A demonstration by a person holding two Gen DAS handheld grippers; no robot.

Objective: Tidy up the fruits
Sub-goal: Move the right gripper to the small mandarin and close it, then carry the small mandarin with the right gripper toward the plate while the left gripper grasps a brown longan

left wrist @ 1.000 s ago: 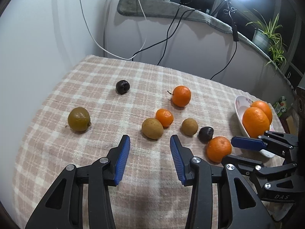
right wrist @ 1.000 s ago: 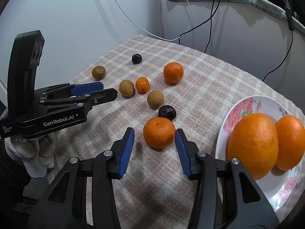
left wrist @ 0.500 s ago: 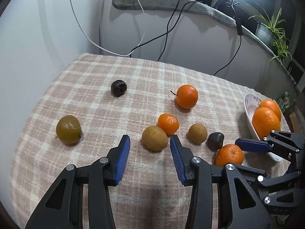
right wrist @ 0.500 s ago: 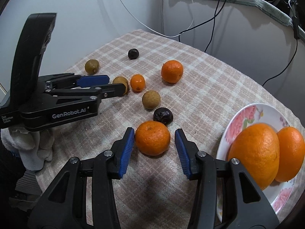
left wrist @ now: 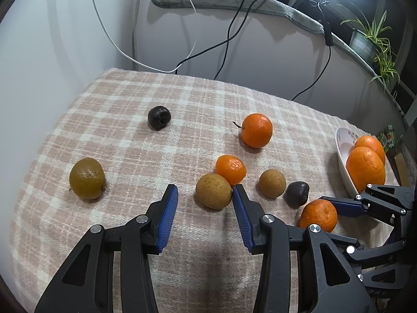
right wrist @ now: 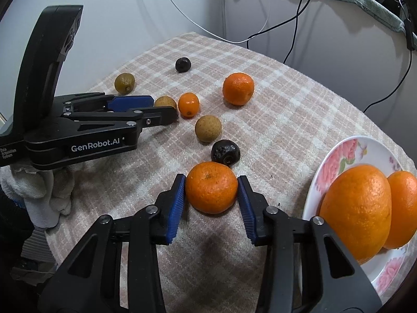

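Checked desk (right wrist: 286, 120): right gripper (right wrist: 211, 191), jaws closing, pads touching a mandarin (right wrist: 211, 187); left gripper (left wrist: 205, 202), jaws narrowly apart, empty, beside a brown fruit (left wrist: 213, 194).

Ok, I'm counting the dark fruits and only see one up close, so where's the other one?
The other dark fruit sits alone at the cloth's far side in the right wrist view, beyond the green-brown fruit and left of the stemmed orange.
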